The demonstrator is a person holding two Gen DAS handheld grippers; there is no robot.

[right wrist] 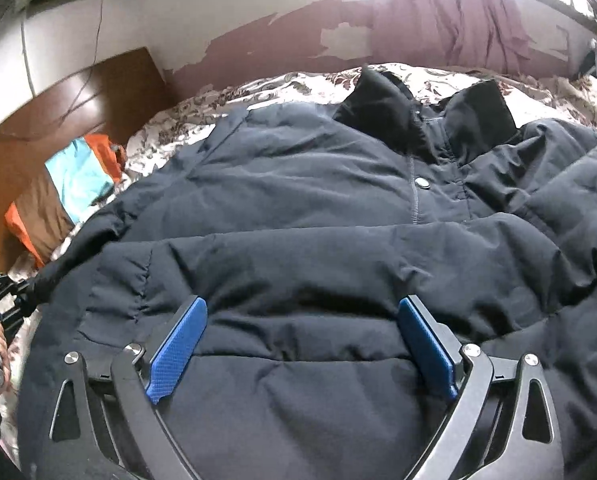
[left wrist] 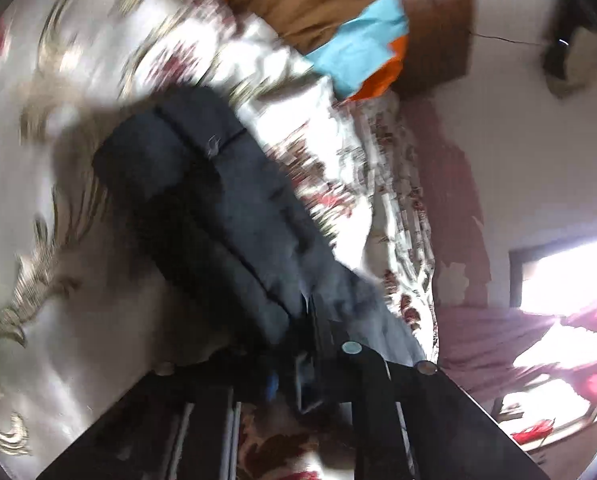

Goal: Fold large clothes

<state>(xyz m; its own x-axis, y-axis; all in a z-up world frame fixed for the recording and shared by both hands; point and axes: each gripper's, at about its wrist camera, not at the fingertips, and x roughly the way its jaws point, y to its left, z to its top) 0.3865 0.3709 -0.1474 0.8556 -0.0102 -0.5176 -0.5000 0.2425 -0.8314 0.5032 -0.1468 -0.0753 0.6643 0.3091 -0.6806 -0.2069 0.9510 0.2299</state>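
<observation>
A large dark navy puffer jacket (right wrist: 318,208) lies spread front-up on the floral bedspread (right wrist: 258,84), collar at the far side. My right gripper (right wrist: 302,320) is open, its blue pads (right wrist: 178,344) wide apart just above the jacket's lower front. My left gripper (left wrist: 298,364) is shut on the jacket's sleeve (left wrist: 218,200) and holds it lifted above the bed; the view is blurred. The left gripper also shows at the left edge of the right wrist view (right wrist: 22,296), at the sleeve's end.
An orange, brown and light-blue pillow (right wrist: 66,188) lies at the bed's head by the wooden headboard (right wrist: 78,92). A peeling maroon wall (right wrist: 258,44) and a purple curtain (right wrist: 450,12) lie beyond the bed.
</observation>
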